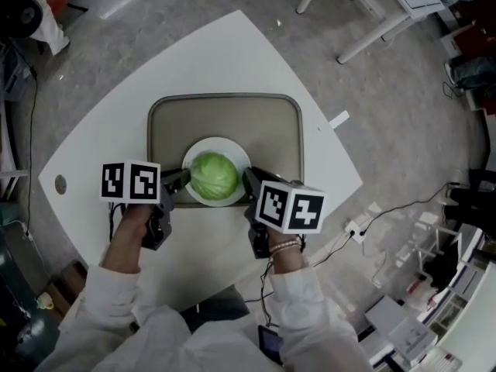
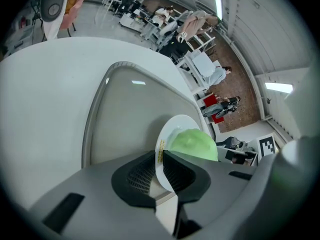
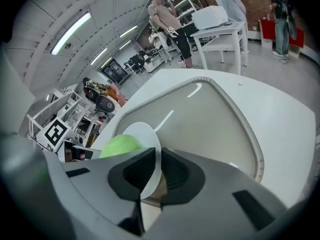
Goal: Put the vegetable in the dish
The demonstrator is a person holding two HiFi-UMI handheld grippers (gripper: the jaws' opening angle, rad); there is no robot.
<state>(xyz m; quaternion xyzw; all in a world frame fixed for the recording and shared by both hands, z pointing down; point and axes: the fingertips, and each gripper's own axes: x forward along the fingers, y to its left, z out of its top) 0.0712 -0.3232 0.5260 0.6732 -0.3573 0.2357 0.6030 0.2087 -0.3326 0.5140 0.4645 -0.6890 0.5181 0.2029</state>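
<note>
Left gripper (image 1: 180, 183) and right gripper (image 1: 249, 180) clamp opposite rims of the dish (image 1: 225, 144) (vegetable (image 1: 213, 175) already in it), apparently to hold it level at the near edge of the tray (image 1: 273, 130).

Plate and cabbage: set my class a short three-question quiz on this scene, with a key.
1. True or false: the cabbage lies on the white plate.
2. The left gripper is shut on: A the cabbage, B the plate's rim, C a spoon?
3. How many grippers grip the plate?
Key: 1 true; 2 B; 3 two, the right gripper too.
</note>
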